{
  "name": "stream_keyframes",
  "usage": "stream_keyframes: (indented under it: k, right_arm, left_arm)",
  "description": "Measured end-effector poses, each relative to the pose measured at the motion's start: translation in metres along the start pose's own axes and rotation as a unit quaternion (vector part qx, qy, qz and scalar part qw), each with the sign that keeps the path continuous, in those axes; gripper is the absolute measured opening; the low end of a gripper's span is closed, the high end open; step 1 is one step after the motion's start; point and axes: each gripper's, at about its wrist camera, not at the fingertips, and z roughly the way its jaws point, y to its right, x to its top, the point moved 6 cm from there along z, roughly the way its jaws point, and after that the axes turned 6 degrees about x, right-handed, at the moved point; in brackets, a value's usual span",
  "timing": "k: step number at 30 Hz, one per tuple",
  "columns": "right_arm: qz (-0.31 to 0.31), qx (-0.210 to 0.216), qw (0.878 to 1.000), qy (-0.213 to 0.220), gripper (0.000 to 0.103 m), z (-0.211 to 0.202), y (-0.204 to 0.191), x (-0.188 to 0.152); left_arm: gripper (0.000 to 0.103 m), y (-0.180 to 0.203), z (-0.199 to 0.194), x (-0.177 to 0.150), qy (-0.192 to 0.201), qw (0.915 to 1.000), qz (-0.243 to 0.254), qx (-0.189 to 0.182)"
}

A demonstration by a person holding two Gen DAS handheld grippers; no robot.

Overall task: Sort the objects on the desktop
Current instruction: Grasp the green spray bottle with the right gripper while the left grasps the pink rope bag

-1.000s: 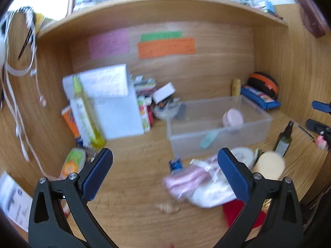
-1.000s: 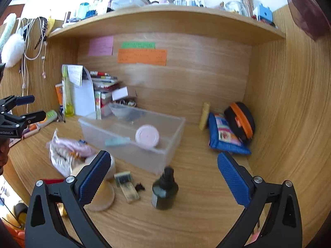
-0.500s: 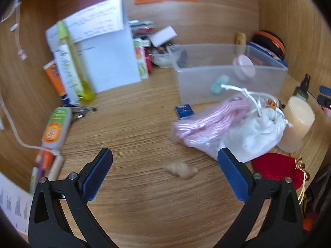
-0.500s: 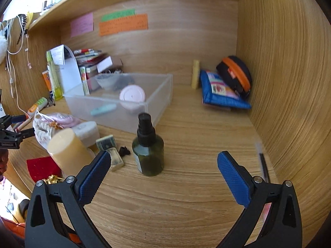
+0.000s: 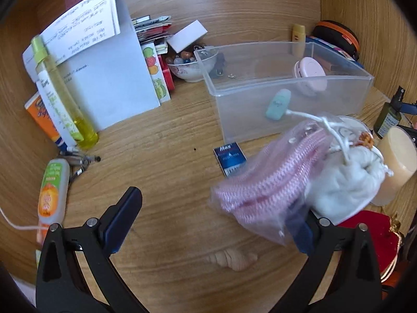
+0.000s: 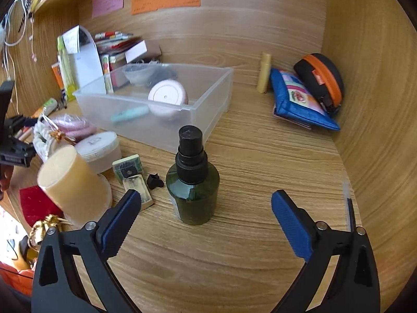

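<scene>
In the right wrist view a dark green spray bottle (image 6: 192, 182) stands upright on the wooden desk. My right gripper (image 6: 207, 223) is low around it with the jaws closing. The bottle sits between the fingertips and neither pad touches it. In the left wrist view my left gripper (image 5: 212, 224) is open above the desk. A clear bag of pink cord (image 5: 265, 182) covers its right fingertip, and a small seashell (image 5: 232, 259) lies between the fingers. A clear plastic bin (image 5: 286, 88) behind holds a pink round case (image 5: 310, 70) and a teal tube (image 5: 278, 103).
A white drawstring pouch (image 5: 346, 182), a cream candle (image 6: 73, 182), a white jar (image 6: 99, 151), a red pouch (image 5: 370, 234) and a small blue box (image 5: 229, 160) crowd the bag. Papers, books and a yellow bottle (image 5: 60, 91) stand at the back left. Blue and orange cases (image 6: 299, 99) sit in the right corner.
Both grippers have sunk toward the desk and tipped downward. The left has closed in on the bag and shell, the right on the green bottle, with its jaws slightly narrower.
</scene>
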Motion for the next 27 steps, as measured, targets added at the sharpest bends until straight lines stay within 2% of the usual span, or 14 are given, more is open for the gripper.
stream_keyframes:
  k: [4,7,12,15,16,20,21,24,27]
  right_arm:
    - [0.0,0.007,1.0,-0.024,0.082,0.016,-0.001,0.002]
    - [-0.001,0.015,0.999,-0.032,0.078,0.021,-0.002,0.004]
    - [-0.012,0.017,0.999,-0.035,0.076,0.023,-0.005,0.008]
    - [-0.011,0.021,0.999,-0.038,0.074,0.026,-0.006,0.009]
    - [-0.009,0.024,0.999,-0.041,0.07,0.027,-0.006,0.009]
    - [-0.004,0.029,0.998,-0.051,0.057,0.031,-0.008,0.007]
    - [-0.003,0.03,0.998,-0.052,0.052,0.031,-0.007,0.007]
    - [0.004,0.034,0.998,-0.053,0.039,0.033,-0.006,0.007]
    - [0.013,0.041,0.998,-0.05,0.038,0.031,-0.005,0.006]
  left_arm:
    - [0.103,0.002,0.003,0.008,0.004,1.0,0.006,-0.004]
    - [0.102,0.005,0.003,0.014,0.012,0.9999,0.011,-0.005]
    - [0.083,0.016,0.0,0.024,0.023,0.999,0.025,-0.028]
    - [0.079,0.019,0.001,0.03,0.03,0.9987,0.027,-0.03]
    - [0.077,0.019,0.002,0.031,0.03,0.9986,0.024,-0.037]
    - [0.055,0.02,0.0,0.033,0.032,0.997,0.009,-0.07]
    - [0.052,0.022,0.0,0.033,0.033,0.9968,0.007,-0.073]
    - [0.05,0.021,-0.002,0.032,0.041,0.9964,-0.005,-0.075]
    - [0.044,0.017,-0.005,0.031,0.047,0.9956,-0.02,-0.079]
